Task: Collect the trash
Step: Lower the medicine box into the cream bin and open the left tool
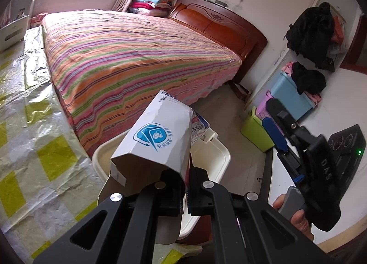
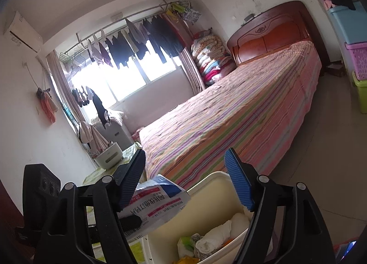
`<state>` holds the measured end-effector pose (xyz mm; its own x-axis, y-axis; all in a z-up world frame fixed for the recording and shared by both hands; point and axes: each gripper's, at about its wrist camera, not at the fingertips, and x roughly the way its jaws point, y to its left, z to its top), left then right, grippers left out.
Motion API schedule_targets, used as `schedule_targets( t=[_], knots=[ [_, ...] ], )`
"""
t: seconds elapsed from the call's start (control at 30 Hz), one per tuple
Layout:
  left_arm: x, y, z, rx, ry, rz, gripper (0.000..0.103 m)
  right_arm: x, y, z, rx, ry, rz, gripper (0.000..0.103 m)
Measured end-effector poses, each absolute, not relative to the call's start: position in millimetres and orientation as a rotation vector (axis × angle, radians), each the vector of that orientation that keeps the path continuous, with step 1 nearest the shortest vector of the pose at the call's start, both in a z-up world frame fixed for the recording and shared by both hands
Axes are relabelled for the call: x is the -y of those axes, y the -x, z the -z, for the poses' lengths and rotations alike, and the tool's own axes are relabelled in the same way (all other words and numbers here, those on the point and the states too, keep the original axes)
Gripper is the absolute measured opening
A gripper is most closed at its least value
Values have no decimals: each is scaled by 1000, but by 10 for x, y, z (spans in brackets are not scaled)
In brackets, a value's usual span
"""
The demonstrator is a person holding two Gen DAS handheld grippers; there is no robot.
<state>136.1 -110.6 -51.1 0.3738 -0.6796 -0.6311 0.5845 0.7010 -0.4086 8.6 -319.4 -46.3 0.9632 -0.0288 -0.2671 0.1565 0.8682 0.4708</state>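
Two grippers over cream bin (image 2: 206, 186). Left gripper (image 1: 185, 186) clenched on torn white carton (image 1: 156, 140), carton jutting ahead of its jaws, above bin mouth. Right gripper (image 2: 183, 181) spread wide, nothing between pads, bin directly below and ahead (tissues already inside). Risk: carton wide, angled; if let go off-centre, could catch rim and tumble onto floor beside bed (image 2: 240, 108).

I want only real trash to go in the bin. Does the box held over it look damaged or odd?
Yes. The box in the left claw is squashed out of shape, with a ragged torn edge along its top and its near end gaping open. It hangs tilted over the open bin, which already holds crumpled tissue.
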Motion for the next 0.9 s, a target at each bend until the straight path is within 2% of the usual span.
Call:
schedule_targets(
  t=[0.37,0.47,0.5,0.57,0.6,0.63,0.73,0.9],
  knots=[
    [1254,-1286,521,-845,63,796,4,3328,69,425,-195,-528,137,73],
    [1285,-1255,510,-833,32,763,6,3380,127,457,-185,-544,150,77],
    [1307,-1243,509,-831,11,746,11,3435,163,469,-181,-552,161,78],
    [1326,-1213,498,-825,-9,722,40,3491,229,470,-174,-564,174,81],
    [1316,-1193,484,-810,-4,715,64,3505,257,462,-170,-565,178,84],
    [1289,-1144,442,-768,7,696,72,3525,299,442,-164,-562,186,86],
    [1260,-1058,337,-714,-7,665,75,3579,428,365,-146,-553,211,93],
    [1155,-870,152,-655,-26,592,75,3503,593,175,-170,-498,222,96]
  ],
)
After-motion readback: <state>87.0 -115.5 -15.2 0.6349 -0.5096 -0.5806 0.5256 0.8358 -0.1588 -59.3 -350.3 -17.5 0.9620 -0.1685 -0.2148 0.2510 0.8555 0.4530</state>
